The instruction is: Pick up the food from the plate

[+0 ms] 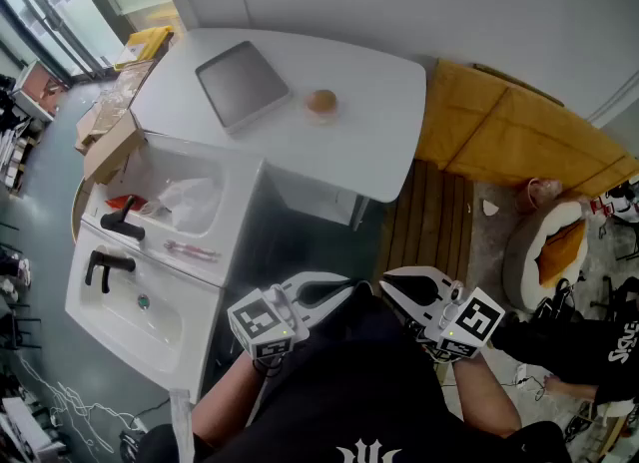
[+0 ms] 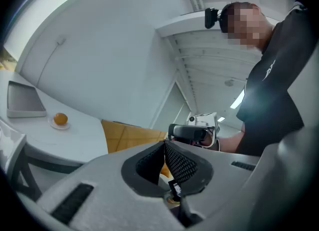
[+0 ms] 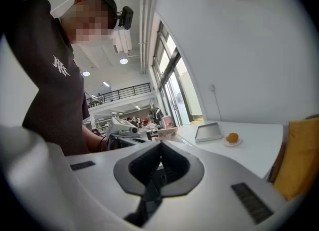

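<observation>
A small round orange-brown piece of food [image 1: 320, 101] sits on a little white plate [image 1: 320, 113] on the white table [image 1: 379, 92], far from both grippers. The same food [image 2: 60, 119] and food [image 3: 232, 137] show small in the two gripper views. My left gripper [image 1: 344, 286] and right gripper [image 1: 384, 282] are held low, close to the person's body, tips pointing at each other. Both have their jaws together with nothing between them.
A grey square tray [image 1: 241, 83] lies left of the plate. A white sink unit [image 1: 150, 281] with black taps stands at the left. Cardboard boxes [image 1: 110, 142] sit by it. An orange-yellow bench [image 1: 519, 137] runs right of the table, beside a round pet bed [image 1: 549, 251].
</observation>
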A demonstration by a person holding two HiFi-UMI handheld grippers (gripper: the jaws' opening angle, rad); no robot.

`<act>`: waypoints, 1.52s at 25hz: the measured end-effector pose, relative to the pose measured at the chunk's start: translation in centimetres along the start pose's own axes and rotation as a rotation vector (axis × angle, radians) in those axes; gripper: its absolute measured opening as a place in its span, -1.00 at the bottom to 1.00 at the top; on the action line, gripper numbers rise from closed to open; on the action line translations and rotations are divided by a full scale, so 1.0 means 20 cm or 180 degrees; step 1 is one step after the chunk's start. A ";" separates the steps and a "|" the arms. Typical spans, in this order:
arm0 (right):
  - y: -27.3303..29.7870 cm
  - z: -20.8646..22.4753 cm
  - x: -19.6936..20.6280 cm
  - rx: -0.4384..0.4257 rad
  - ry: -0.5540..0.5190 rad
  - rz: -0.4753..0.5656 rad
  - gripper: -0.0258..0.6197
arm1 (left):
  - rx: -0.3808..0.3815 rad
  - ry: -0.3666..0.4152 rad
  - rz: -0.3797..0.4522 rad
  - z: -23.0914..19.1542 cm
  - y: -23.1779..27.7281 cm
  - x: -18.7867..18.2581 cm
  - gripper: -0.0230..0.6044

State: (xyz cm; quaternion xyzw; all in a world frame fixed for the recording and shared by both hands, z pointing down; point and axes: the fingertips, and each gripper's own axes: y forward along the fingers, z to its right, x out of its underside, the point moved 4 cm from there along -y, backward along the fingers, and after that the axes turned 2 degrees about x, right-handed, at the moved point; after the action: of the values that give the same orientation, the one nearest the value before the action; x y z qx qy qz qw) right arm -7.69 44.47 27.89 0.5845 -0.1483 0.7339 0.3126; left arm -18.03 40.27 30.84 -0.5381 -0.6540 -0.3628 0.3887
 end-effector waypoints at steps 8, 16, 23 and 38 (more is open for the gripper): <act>-0.04 -0.03 -0.04 0.0077 -0.0131 0.0061 -0.91 | -0.0095 0.0152 0.0003 0.03 -0.02 -0.04 -0.90; -0.01 -0.08 -0.09 0.0141 -0.0323 0.0125 -0.91 | -0.0158 0.0243 0.0064 0.05 -0.08 -0.07 -0.90; -0.03 -0.10 -0.13 0.0083 -0.0376 0.0218 -0.91 | -0.0208 0.0215 0.0101 0.04 -0.08 -0.07 -0.90; 0.04 0.43 -0.21 -0.0120 -0.0222 0.0232 -0.90 | -0.0561 0.0153 0.0089 -0.34 0.14 -0.22 -0.90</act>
State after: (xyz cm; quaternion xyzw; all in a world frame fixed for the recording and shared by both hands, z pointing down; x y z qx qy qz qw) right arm -1.09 37.62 26.37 0.5979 -0.1941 0.7211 0.2912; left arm -13.97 32.83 29.89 -0.5704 -0.6025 -0.4263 0.3605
